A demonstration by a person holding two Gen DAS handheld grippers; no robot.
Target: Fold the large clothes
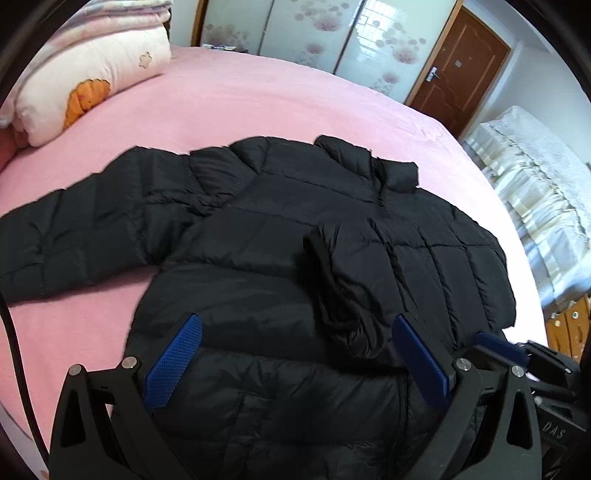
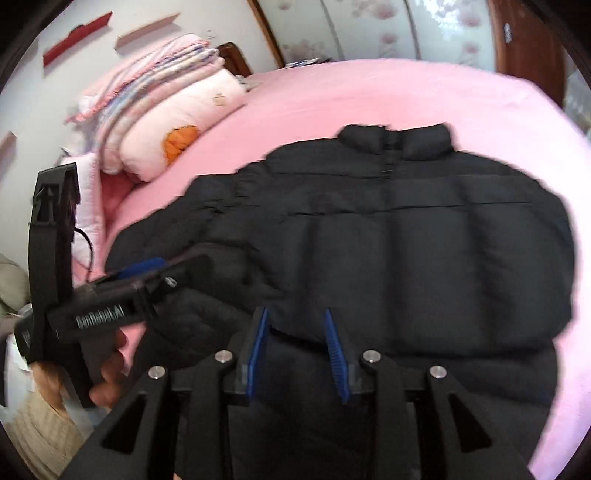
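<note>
A black puffer jacket lies front up on the pink bed, collar at the far side. One sleeve stretches out to the left. The other sleeve is folded across the chest, cuff toward the middle. My left gripper hovers wide open over the jacket's lower front, nothing between its pads. My right gripper stands partly open above the jacket's lower part; its blue pads are apart and press on nothing. A hand holds the left gripper at the lower left of the right wrist view.
A folded quilt and pillow are stacked at the bed's far left corner. Wardrobe doors and a brown door stand behind the bed. White-covered furniture flanks the bed's right side. A black cable hangs at the left.
</note>
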